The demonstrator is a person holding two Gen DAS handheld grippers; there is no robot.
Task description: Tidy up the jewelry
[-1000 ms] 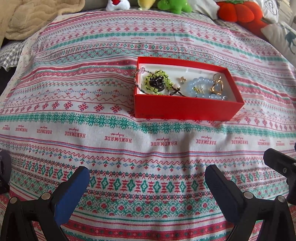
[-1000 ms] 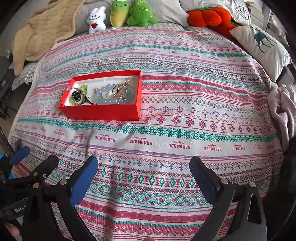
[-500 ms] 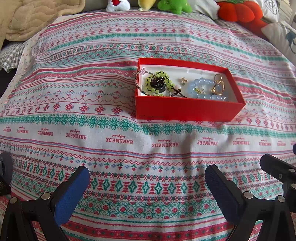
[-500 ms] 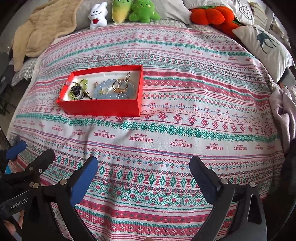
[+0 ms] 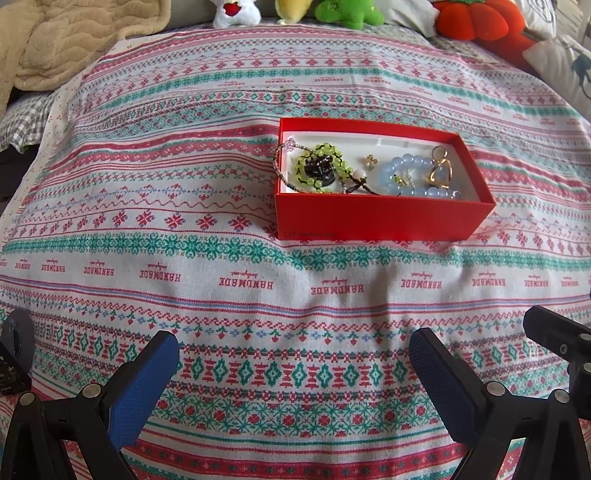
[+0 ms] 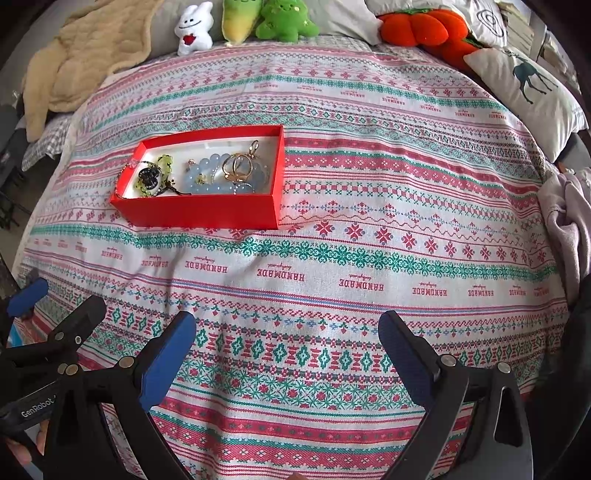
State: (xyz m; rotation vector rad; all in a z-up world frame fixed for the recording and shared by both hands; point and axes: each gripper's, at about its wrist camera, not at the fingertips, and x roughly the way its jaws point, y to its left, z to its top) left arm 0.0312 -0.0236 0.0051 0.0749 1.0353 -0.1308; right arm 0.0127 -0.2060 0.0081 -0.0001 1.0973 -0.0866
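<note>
A shallow red cardboard box (image 5: 380, 218) with a white lining sits on the patterned bedspread (image 5: 221, 280), right of centre in the left wrist view and upper left of centre in the right wrist view (image 6: 207, 212). Inside it, toward its left end, lies a green bead bracelet (image 5: 320, 168) coiled around a dark charm, with a thin beaded chain (image 5: 280, 162) draped over the box's left wall. Toward the right end rests a pale blue bead bracelet (image 5: 413, 177), and on it a gold heart-shaped ring piece (image 5: 440, 173); a small gold item between the two bracelets is too small to identify.

The left gripper (image 5: 293, 360) hovers low in its frame with blue-padded fingers spread wide and nothing between them, well short of the box. The right gripper (image 6: 286, 341) is likewise spread and empty, with bare cloth between it and the box.

Along the top edge of the frame lie a beige quilted blanket (image 6: 85, 62), a white plush toy (image 6: 194, 31), a green plush toy (image 6: 286, 20) and an orange pumpkin-shaped cushion (image 6: 417, 27). Only the right wrist view shows the white pillow with a teal deer print (image 6: 528, 92) whole, crumpled lilac fabric (image 6: 569, 218) at the right edge, and the left gripper's body at lower left.
</note>
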